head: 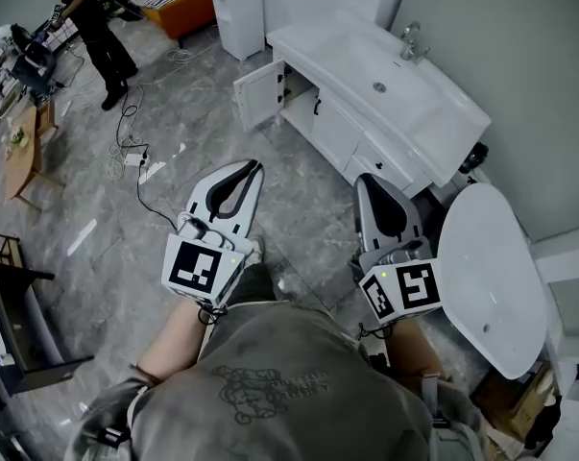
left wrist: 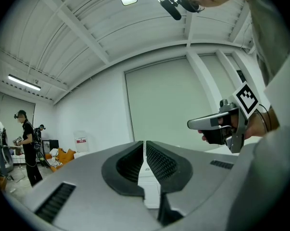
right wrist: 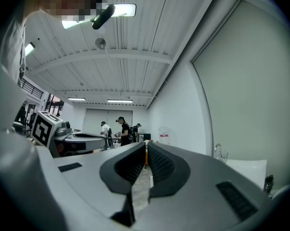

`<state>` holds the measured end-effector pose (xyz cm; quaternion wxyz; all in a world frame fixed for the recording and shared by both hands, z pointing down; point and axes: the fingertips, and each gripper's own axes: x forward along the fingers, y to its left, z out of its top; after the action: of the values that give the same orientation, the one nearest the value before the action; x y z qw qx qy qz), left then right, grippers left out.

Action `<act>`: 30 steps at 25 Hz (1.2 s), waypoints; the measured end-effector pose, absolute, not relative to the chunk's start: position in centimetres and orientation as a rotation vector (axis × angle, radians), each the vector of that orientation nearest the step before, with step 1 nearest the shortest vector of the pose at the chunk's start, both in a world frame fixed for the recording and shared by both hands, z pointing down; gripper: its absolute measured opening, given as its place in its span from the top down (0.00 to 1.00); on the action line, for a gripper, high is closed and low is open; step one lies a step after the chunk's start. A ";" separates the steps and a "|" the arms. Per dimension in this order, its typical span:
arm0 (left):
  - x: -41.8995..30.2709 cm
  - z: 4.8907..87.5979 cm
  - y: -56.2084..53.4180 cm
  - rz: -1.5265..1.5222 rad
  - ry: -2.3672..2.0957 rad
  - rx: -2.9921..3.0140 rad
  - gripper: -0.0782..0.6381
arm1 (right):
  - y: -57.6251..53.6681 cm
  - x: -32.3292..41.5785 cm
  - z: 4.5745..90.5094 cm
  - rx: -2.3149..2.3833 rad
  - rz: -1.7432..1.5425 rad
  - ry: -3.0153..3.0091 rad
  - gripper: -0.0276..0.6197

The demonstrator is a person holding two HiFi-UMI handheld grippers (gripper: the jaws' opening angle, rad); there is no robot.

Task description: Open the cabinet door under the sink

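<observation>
Grey tee [head: 308, 339] w/ dark outline print [head: 270, 388].

The cabinet door [head: 258, 94] is a plain white panel, swung wide open at the left end of the white vanity cabinet [head: 342, 134]. It stands upright below the sink [head: 390, 83], beside the dark opening.
</observation>
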<state>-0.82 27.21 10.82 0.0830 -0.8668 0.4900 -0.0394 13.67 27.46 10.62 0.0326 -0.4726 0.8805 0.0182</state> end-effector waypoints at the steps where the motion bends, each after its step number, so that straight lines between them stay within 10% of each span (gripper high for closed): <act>1: -0.8 11.0 27.0 -0.113 1.461 -2.588 0.85 | 27.2 13.7 10.7 -1.457 0.058 2.709 0.91; 30: -3.2 15.4 9.5 -0.224 1.374 -2.687 0.85 | 10.2 11.4 15.3 -1.642 -0.062 2.701 0.91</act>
<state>-3.20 9.49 15.43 0.0578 -0.8864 0.4532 -0.0739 11.39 10.21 15.31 -0.0098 -0.5193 0.8543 -0.0197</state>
